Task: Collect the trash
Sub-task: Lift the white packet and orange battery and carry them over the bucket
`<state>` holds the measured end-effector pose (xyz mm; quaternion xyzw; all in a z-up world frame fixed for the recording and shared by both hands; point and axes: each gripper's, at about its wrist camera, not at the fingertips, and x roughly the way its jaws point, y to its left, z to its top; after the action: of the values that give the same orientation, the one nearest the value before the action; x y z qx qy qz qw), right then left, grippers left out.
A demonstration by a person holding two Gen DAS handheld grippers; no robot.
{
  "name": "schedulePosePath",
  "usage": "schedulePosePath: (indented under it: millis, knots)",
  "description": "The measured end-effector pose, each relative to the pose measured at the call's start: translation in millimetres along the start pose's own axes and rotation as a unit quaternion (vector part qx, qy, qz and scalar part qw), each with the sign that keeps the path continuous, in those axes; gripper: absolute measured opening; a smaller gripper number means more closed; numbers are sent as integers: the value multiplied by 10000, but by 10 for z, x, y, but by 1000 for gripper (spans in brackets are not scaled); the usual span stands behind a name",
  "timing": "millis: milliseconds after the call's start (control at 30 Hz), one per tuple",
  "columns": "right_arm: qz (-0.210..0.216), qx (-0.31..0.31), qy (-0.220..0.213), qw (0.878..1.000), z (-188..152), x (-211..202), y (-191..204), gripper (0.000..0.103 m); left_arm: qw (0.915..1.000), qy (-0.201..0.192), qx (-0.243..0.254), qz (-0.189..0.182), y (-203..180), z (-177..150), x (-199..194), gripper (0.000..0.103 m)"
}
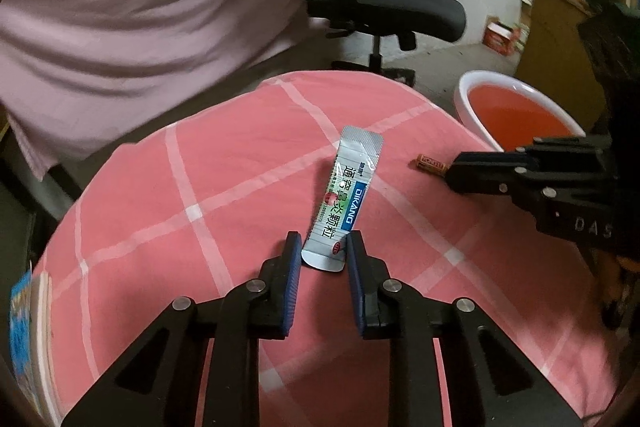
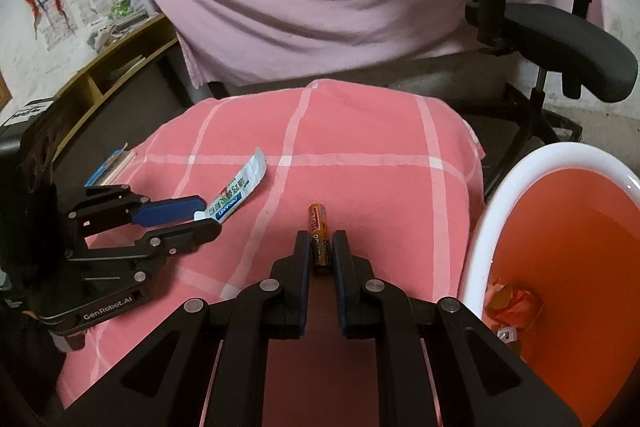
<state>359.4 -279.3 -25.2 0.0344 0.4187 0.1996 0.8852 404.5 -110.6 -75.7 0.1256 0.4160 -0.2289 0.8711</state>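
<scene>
A white and green medicine sachet (image 1: pixel 348 187) lies lengthwise ahead of my left gripper (image 1: pixel 322 241), whose blue pads press on its near end. From the right wrist view the sachet (image 2: pixel 244 183) tilts up off the pink checked cloth (image 2: pixel 360 131) out of the left gripper (image 2: pixel 208 214). My right gripper (image 2: pixel 321 237) is shut on an orange battery (image 2: pixel 317 217), which sticks out forward between the fingers just above the cloth. In the left wrist view the battery (image 1: pixel 430 163) pokes out of the right gripper (image 1: pixel 454 175).
A white bin with an orange liner (image 2: pixel 480 227) stands at the cloth's right edge, with crumpled wrappers (image 2: pixel 512 303) inside; its rim (image 1: pixel 464 99) also shows in the left wrist view. A black office chair (image 2: pixel 560 47) stands behind. A blue booklet (image 2: pixel 112 163) lies at the cloth's left edge.
</scene>
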Motion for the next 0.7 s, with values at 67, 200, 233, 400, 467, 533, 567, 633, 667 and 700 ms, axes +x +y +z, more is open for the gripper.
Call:
schedulePosePath:
  millis: [67, 200, 233, 400, 467, 533, 567, 633, 667, 700]
  knots:
    - [55, -48, -195, 9998, -4, -72, 5, 9, 9996, -79, -266, -17, 7, -3, -37, 19]
    - [34, -72, -594, 9982, -29, -222, 14, 9, 9970, -446, -627, -34, 1, 12, -181, 19]
    - [20, -72, -720, 9974, -38, -269, 12, 9, 9961, -537, -693, -4, -14, 16, -226, 19]
    - [-117, -90, -1310, 9913, -73, -470, 23, 9, 9889, -943, -1141, 100, -10, 21, -407, 19]
    - [-210, -177, -1678, 9854, -107, -591, 53, 9, 9845, -1116, -1346, 132, -14, 15, -484, 19]
    - [-314, -299, -1938, 9801, -132, -679, 90, 9, 9810, -1315, -1404, 243, -59, 14, -576, 19]
    - [-351, -361, -2043, 9776, -140, -720, 102, 9, 9795, -1407, -1411, 311, -90, 10, -624, 19]
    - [-317, -432, -2164, 9748, -157, -786, 96, 9, 9773, -1527, -1414, 405, -161, 15, -705, 19]
    - [-277, -444, -2127, 9757, -156, -793, 80, 9, 9766, -1538, -1431, 454, -186, 19, -726, 19]
    - [-272, -439, -2092, 9765, -161, -791, 60, 9, 9765, -1503, -1466, 492, -199, 21, -727, 19]
